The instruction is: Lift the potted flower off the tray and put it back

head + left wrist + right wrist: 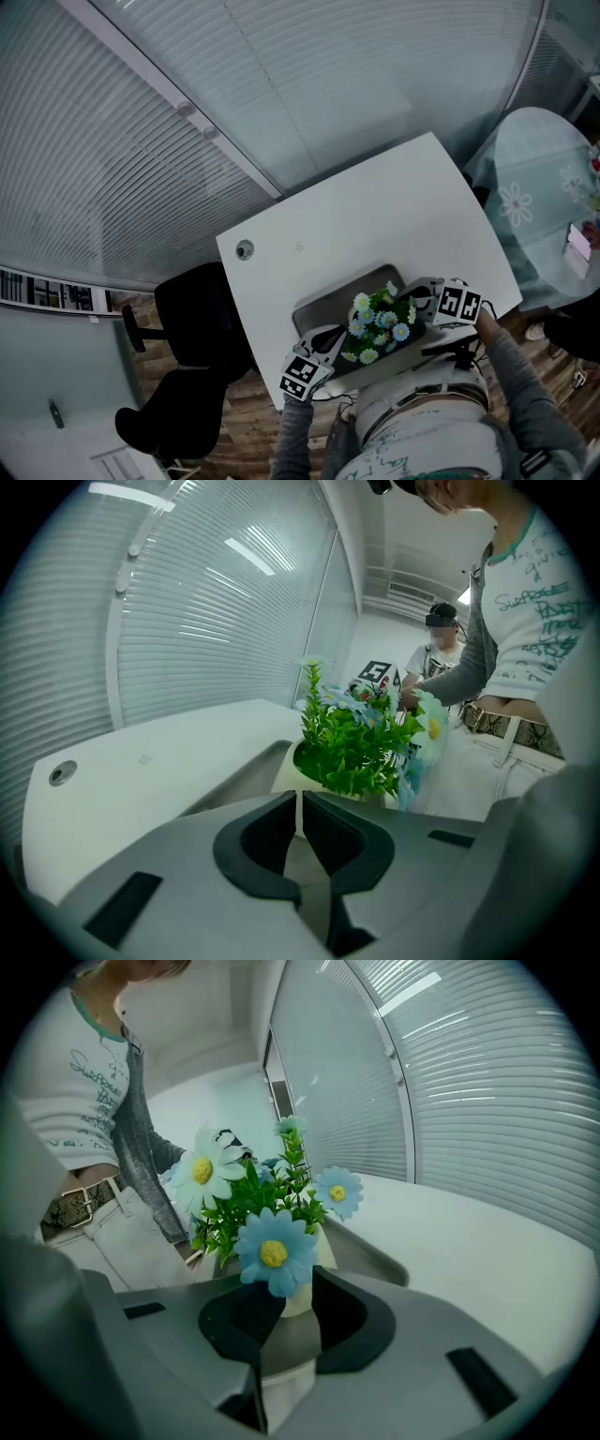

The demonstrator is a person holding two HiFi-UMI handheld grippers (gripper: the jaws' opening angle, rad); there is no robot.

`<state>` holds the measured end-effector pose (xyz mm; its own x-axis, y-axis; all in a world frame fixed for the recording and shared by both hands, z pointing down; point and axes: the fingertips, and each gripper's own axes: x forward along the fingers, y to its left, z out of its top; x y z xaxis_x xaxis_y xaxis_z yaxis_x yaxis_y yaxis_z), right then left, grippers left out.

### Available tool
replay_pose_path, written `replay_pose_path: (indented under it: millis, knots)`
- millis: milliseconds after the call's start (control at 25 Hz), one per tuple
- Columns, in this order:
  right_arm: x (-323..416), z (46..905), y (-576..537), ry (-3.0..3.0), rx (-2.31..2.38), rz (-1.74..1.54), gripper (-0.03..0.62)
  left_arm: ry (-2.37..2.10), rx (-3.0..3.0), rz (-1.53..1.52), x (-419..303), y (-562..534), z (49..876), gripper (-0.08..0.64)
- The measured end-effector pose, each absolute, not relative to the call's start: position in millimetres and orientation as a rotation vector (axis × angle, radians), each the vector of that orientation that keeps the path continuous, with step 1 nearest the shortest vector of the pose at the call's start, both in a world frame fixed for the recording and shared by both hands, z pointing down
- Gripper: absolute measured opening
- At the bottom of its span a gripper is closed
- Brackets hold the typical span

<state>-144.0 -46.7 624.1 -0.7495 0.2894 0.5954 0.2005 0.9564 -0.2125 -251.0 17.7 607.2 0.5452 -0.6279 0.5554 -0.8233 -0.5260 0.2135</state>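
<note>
Sitting on tray (323,309), potted flower (380,323)

The head view is dim and bluish, the white bench (375,216) its brightest surface, with only faint, soft shadows. Both gripper views are brighter and evenly lit from above (streaks of glare (248,557) lie across the slatted blinds (216,639)), and their wide lenses bow straight lines and blacken the corners. The potted flower (273,1252) is sharp; the grey foreground nearest each lens is slightly soft.
</note>
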Motion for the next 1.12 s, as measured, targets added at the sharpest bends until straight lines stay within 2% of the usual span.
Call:
replay_pose_path:
  millis: [80, 280, 360, 480, 640, 800, 1120]
  knots:
    - [-146.3, 620.2, -45.6, -2.454, -0.347, 0.181, 0.086, -1.155, 2.343, 0.583, -249.6, 18.2, 607.6, 0.017]
    - [-142.2, 623.5, -47.0, -2.439, -0.353, 0.188, 0.132, -1.104, 2.356, 0.567, -245.2, 19.9, 609.6, 0.081]
    - [-144.0, 620.2, -46.1, -2.453, -0.368, 0.216, 0.147, -1.073, 2.365, 0.555, -241.9, 20.2, 610.4, 0.121]
    - [-144.7, 616.3, -39.8, -2.455, -0.417, 0.257, 0.226, -1.015, 2.377, 0.539, -235.6, 22.0, 611.1, 0.181]
    - [-145.1, 616.6, -31.5, -2.430, -0.463, 0.259, 0.273, -0.955, 2.396, 0.568, -228.9, 23.4, 614.8, 0.282]
    - [-151.2, 618.6, -26.6, -2.410, -0.468, 0.201, 0.321, -0.952, 2.419, 0.594, -226.4, 19.2, 616.6, 0.346]
    - [-159.9, 625.3, -23.1, -2.381, -0.492, 0.131, 0.351, -0.901, 2.485, 0.677, -215.0, 12.1, 621.5, 0.394]
